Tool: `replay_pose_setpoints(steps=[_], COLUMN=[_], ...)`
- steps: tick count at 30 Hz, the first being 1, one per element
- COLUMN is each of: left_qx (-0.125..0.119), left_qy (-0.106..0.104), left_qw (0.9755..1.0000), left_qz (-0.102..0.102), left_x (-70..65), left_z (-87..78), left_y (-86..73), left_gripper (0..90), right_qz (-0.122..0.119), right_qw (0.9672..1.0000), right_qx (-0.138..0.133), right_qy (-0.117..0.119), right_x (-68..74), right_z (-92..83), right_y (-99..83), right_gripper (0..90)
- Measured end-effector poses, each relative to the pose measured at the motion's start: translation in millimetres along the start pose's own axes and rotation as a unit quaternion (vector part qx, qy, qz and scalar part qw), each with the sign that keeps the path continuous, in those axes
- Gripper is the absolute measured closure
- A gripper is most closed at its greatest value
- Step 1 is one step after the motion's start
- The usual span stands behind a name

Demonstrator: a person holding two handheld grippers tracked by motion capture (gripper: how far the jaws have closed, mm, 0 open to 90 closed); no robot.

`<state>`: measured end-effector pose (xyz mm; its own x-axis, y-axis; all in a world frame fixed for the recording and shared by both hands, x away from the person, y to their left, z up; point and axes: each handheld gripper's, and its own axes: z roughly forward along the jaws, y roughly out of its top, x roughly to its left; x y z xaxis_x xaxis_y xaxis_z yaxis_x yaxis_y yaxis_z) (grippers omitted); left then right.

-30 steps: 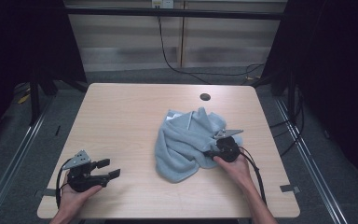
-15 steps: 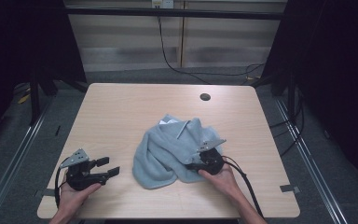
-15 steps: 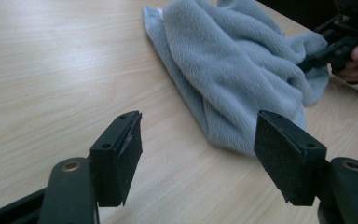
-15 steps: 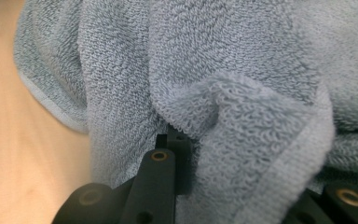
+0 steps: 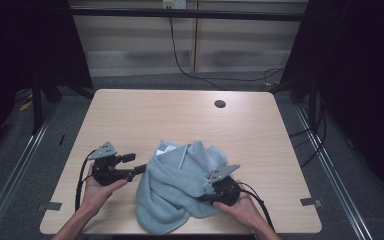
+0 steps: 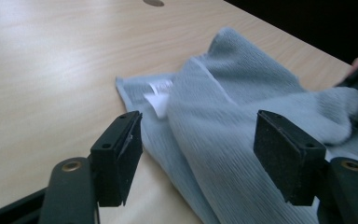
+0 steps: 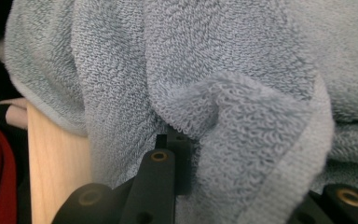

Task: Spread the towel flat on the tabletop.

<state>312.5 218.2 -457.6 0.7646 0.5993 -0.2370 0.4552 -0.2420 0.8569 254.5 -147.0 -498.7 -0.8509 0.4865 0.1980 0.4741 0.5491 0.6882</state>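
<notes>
Soft, light terry towel (image 5: 172, 192) is bunching w/ right tool (image 5: 211, 188) pinching its hemmed fold; left tool (image 6: 200, 158), jaws wide, is nearing the hemmed edge, prob. the best grip.

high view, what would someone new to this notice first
A crumpled light blue towel sits bunched on the near part of the wooden table, a white label showing at its far edge. The right gripper is clamped on a fold of it, while the left gripper waits open at its left side.

Blue towel (image 5: 172, 192) bunched, near table edge
</notes>
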Motion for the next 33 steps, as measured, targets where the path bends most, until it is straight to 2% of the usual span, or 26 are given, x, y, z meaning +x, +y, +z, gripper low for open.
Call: replay_pose_setpoints(steps=[4,5,6,7,10,12,15,17,19,20,22,23,24,25,26,27,28,29,30,31,33], left_qx=[0.015,0.033,0.033,0.046,0.074,0.088,0.107,0.113,0.118,0.120,0.124,0.123,0.126,0.121,0.118,0.113,0.095,0.095,0.090,0.083,0.064], left_qy=[-0.005,-0.029,-0.029,-0.044,-0.062,-0.068,-0.092,-0.091,-0.098,-0.102,-0.111,-0.113,-0.120,-0.124,-0.124,-0.128,-0.126,-0.126,-0.122,-0.116,-0.112], left_qw=[0.9998,0.9989,0.9989,0.9978,0.9953,0.9938,0.9898,0.9891,0.9878,0.9873,0.9858,0.9856,0.9844,0.9846,0.9849,0.9852,0.9874,0.9874,0.9884,0.9897,0.9917], left_qz=[-0.010,-0.017,-0.017,-0.016,-0.011,-0.003,0.022,0.025,0.024,0.023,0.026,0.024,0.024,0.023,0.021,0.018,0.014,0.014,0.011,0.006,0.003], left_x=[6.5,7.3,7.3,6.4,-2.0,-6.8,-13.0,-15.5,-18.4,-21.4,-27.9,-30.8,-32.9,-34.4,-35.2,-34.9,-31.7,-31.7,-28.1,-24.3,-15.9], left_z=[23.4,36.0,36.0,41.9,54.9,58.5,59.3,55.3,48.6,43.8,33.5,28.4,23.3,18.2,13.0,7.5,1.6,1.6,0.6,1.0,5.8], left_y=[6.9,2.4,2.4,-1.3,-13.0,-16.9,-21.3,-22.7,-26.0,-29.1,-35.0,-37.6,-39.9,-41.8,-42.4,-42.2,-39.6,-39.6,-36.4,-32.4,-21.1], left_gripper=[34.2,36.2,35.9,36.7,38.2,43.9,63.6,71.9,73.2,75.2,75.7,75.7,75.7,73.9,73.9,70.1,67.7,65.4,62.2,60.4,59.6], right_qz=[0.000,0.008,0.008,0.018,0.026,0.033,0.035,0.050,0.055,0.065,0.064,0.059,0.059,0.056,0.056,0.057,0.056,0.056,0.056,0.059,0.064], right_qw=[0.9999,0.9998,0.9998,0.9995,0.9993,0.9988,0.9983,0.9968,0.9963,0.9948,0.9947,0.9948,0.9948,0.9949,0.9949,0.9952,0.9953,0.9951,0.9951,0.9942,0.9935], right_qx=[0.004,0.002,0.002,-0.001,-0.008,-0.013,-0.015,-0.023,-0.026,-0.030,-0.029,-0.026,-0.026,-0.027,-0.027,-0.035,-0.038,-0.042,-0.042,-0.066,-0.074], right_qy=[-0.010,-0.017,-0.017,-0.025,-0.026,-0.034,-0.045,-0.058,-0.061,-0.073,-0.075,-0.079,-0.079,-0.079,-0.079,-0.071,-0.069,-0.070,-0.070,-0.061,-0.060], right_x=[-0.9,-3.6,-3.6,-6.9,-11.1,-14.4,-20.0,-27.5,-29.3,-32.0,-32.4,-31.0,-31.0,-28.2,-28.2,-24.4,-23.8,-23.3,-23.3,-25.2,-27.2], right_z=[-5.8,-9.7,-9.7,-12.6,-13.1,-11.9,-10.3,-8.5,-8.1,-7.7,-7.7,-9.6,-9.6,-14.4,-14.4,-23.4,-27.0,-32.6,-32.6,-44.5,-49.8], right_y=[-3.9,-6.7,-6.7,-9.4,-10.6,-9.2,-6.5,-4.1,-3.7,-2.7,-2.0,0.2,0.2,2.7,2.7,4.6,5.1,6.0,6.0,8.4,10.2], right_gripper=[78.6,77.7,77.7,77.5,77.3,77.0,76.4,75.2,74.7,72.3,70.4,63.2,63.2,55.7,55.7,47.3,44.8,42.6,42.6,40.6,39.2])
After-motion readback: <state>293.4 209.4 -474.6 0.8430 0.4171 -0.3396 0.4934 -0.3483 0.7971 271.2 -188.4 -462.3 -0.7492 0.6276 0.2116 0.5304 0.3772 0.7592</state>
